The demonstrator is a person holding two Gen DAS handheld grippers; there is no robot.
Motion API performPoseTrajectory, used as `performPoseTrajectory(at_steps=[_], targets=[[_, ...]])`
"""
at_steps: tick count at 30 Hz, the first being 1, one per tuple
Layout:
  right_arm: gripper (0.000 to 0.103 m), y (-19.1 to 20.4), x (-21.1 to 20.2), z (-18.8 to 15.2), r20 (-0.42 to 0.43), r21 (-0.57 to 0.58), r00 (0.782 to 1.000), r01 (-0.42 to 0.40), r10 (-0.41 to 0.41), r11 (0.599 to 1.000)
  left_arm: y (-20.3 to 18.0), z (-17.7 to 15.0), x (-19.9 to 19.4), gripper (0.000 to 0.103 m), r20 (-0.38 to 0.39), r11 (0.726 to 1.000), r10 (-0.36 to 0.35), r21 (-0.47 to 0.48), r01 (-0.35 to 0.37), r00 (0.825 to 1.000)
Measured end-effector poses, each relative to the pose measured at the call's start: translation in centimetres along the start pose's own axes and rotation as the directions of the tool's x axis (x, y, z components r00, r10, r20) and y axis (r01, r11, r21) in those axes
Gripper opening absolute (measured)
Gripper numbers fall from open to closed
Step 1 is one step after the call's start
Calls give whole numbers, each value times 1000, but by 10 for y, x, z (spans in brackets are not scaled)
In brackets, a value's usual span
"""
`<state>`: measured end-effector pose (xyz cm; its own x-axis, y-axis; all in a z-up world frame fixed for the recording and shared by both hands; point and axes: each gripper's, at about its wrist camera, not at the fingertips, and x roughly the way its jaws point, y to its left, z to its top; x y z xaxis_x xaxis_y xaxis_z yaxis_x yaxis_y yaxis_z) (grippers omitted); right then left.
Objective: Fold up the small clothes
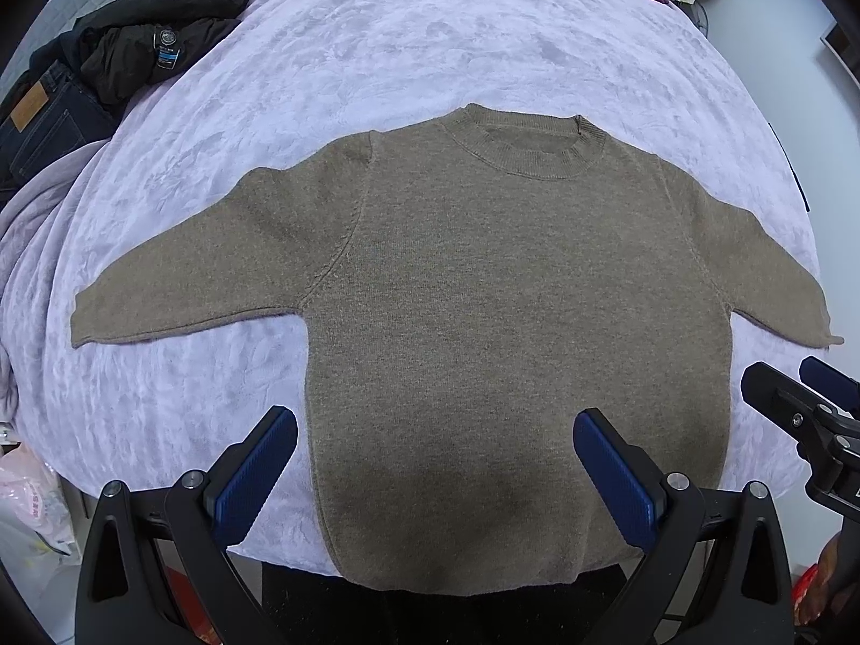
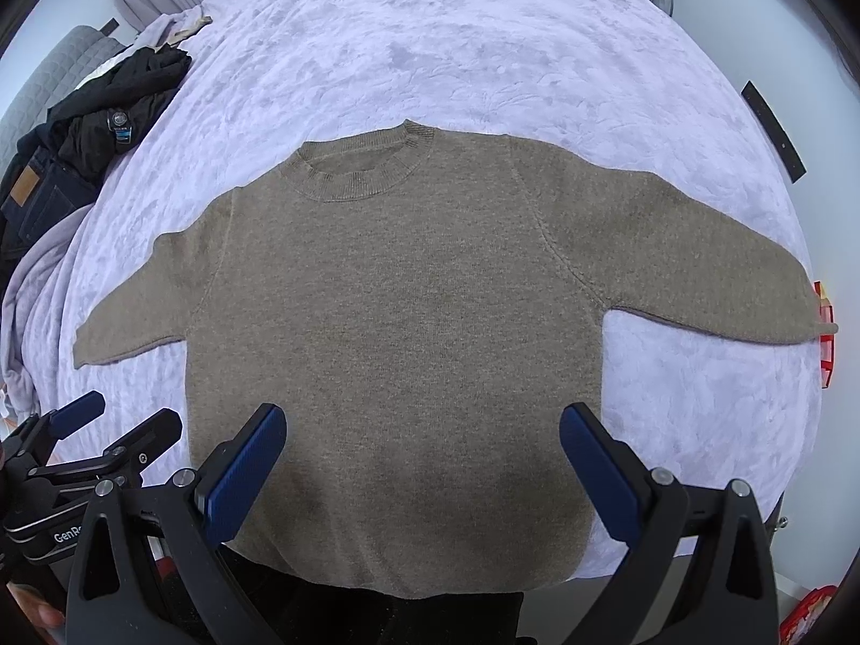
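Knit brown sweater (image 1: 484,295) flat, unfolded at centre frame; left gripper (image 1: 435,457) and right gripper (image 2: 422,451) agape, empty; sleeve fold-in due next.

A brown sweater (image 2: 398,333) is lying flat on a lavender blanket (image 2: 484,48), both sleeves spreading outward and the collar pointing away. The right gripper (image 2: 422,459) is hovering over the hem with its blue-padded jaws standing wide apart. The left gripper (image 2: 115,419) is showing at the lower left. Dark clothes (image 2: 102,107) are sitting piled at the left edge.
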<state>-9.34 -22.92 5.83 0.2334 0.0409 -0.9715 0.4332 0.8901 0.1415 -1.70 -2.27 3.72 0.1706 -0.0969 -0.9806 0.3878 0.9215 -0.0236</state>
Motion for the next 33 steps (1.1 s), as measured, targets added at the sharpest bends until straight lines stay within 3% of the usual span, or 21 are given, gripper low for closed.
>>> performPoseTrajectory(at_steps=[33], targets=[[102, 6, 5, 8, 8, -34, 999, 43, -43, 998, -2, 6, 1, 103, -13, 1000, 20, 2, -20, 1000]])
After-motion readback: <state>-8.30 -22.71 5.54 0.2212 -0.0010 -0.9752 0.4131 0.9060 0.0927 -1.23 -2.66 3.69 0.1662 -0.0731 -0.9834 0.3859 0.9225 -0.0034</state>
